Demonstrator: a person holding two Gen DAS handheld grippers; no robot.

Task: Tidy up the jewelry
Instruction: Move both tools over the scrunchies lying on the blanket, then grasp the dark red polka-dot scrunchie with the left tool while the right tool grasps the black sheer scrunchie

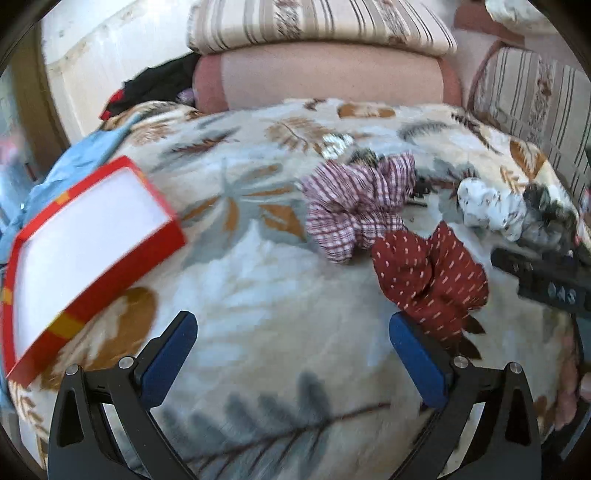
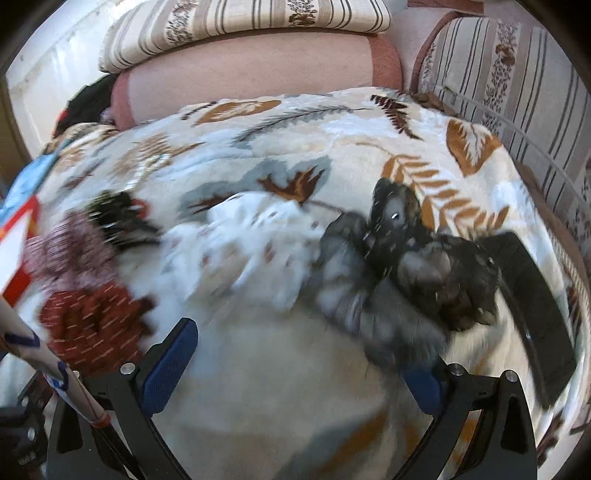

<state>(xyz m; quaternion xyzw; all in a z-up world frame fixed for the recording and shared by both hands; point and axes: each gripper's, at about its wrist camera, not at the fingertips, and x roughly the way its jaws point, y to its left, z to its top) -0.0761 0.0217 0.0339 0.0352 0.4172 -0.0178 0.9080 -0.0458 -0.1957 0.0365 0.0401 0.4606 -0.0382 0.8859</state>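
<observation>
Several scrunchies lie on a leaf-patterned blanket (image 1: 266,302). A dark red dotted scrunchie (image 1: 428,273) lies just beyond my left gripper's right finger; a plaid pink scrunchie (image 1: 354,206) and a white speckled one (image 1: 487,206) lie farther back. A red box with a white inside (image 1: 85,254) sits at the left. My left gripper (image 1: 291,332) is open and empty above the blanket. My right gripper (image 2: 299,343) is open and empty; a grey-black scrunchie (image 2: 406,266) lies over its right finger, the white scrunchie (image 2: 251,240) is ahead and the red one (image 2: 88,325) is at the left.
Striped cushions (image 1: 317,26) and a pink sofa back (image 1: 325,77) stand behind the blanket. A black flat object (image 2: 532,306) lies at the right edge. Blue cloth (image 1: 74,162) lies behind the box. The right gripper's body (image 1: 546,280) shows at the right of the left wrist view.
</observation>
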